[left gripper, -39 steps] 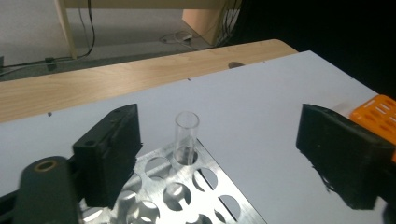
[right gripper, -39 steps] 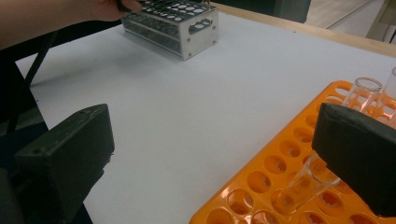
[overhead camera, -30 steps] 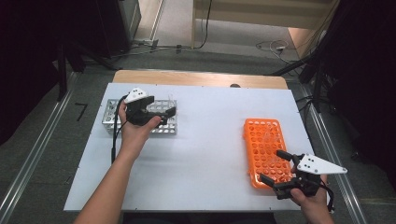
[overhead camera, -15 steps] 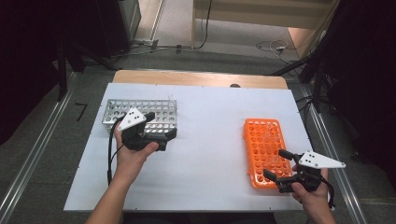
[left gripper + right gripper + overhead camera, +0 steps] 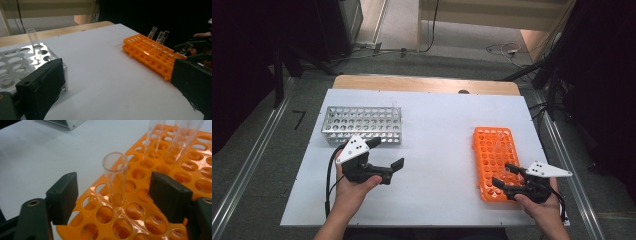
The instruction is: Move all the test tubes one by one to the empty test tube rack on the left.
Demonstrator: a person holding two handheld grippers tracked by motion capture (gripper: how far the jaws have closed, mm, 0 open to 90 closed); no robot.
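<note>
An orange tube rack point(image 5: 492, 150) lies at the right of the white table. Its near corner holds a clear tube point(image 5: 115, 177), upright and between the jaws of my right gripper point(image 5: 503, 175). Those jaws have just been closing, but a gap still shows on each side of the tube, so the pads do not touch it. Two more clear tubes point(image 5: 155, 140) stand farther back in the rack. My left gripper point(image 5: 387, 152) hovers open and empty just in front of the metal rack point(image 5: 362, 122), which holds one clear tube point(image 5: 32, 37).
The white table point(image 5: 437, 130) lies bare between the two racks. A wooden strip point(image 5: 422, 84) runs along its far edge. Cables lie on the floor beyond, and metal rails flank the table on both sides.
My left gripper has drawn back from over the metal rack toward the table's near side. The right gripper's jaws have narrowed around the tube at the orange rack's near corner.
</note>
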